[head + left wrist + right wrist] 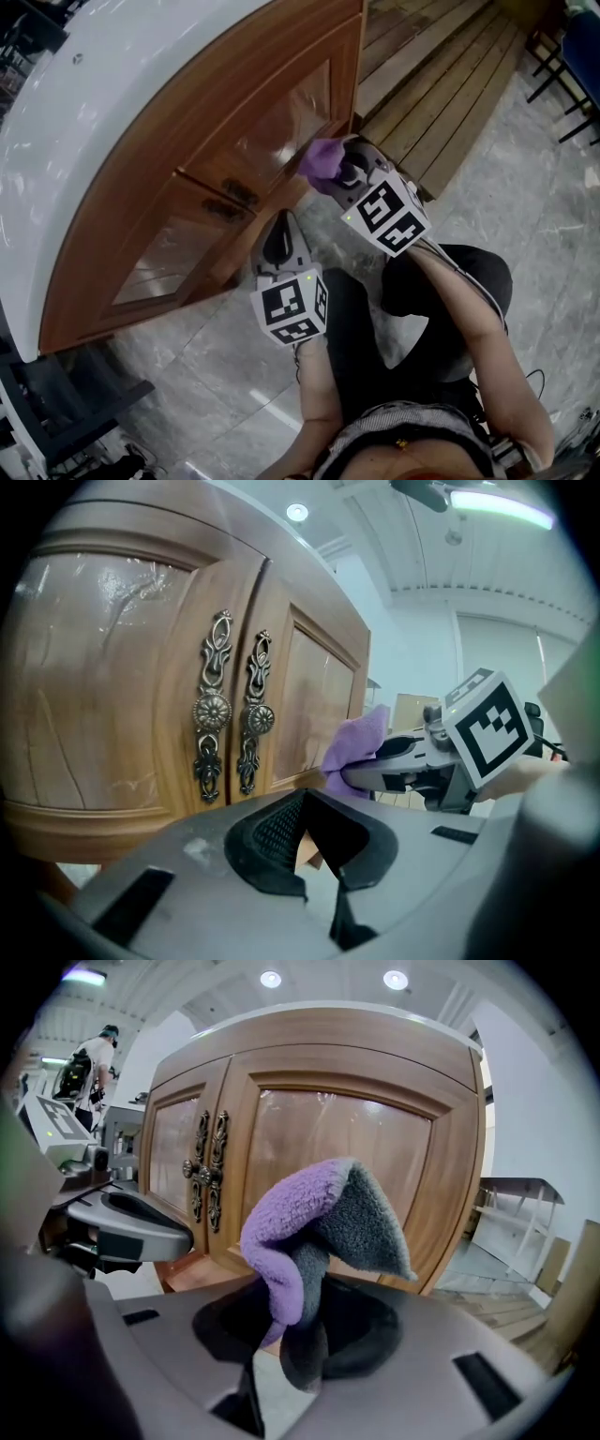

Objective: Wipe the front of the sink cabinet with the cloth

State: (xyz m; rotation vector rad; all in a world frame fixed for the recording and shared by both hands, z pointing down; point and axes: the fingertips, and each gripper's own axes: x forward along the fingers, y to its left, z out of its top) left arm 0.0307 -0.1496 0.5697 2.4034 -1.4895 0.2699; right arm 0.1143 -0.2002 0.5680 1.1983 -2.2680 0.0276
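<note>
On the left is the white counter top [103, 103]. Under it curves the brown wooden sink cabinet [187, 178] with two doors. Two curly metal handles [213, 708] sit side by side where the doors meet.

The left gripper [279, 239] points at the bottom of the cabinet, just below the handles. It is near the wood but not on it. Its jaws are pulled together, with only a thin crack between them. Nothing is in them.

Next comes the cloth [323, 159]. It is fluffy, purple on one side and grey on the other. It sticks up in a floppy fold in front of the lower part of the right door. I cannot tell if it touches the wood.

The right gripper [342, 173] has its jaws squeezed tight on the bottom end of the cloth.

On the far right, wooden boards [441, 84] lie on the grey stone floor [216, 366].
</note>
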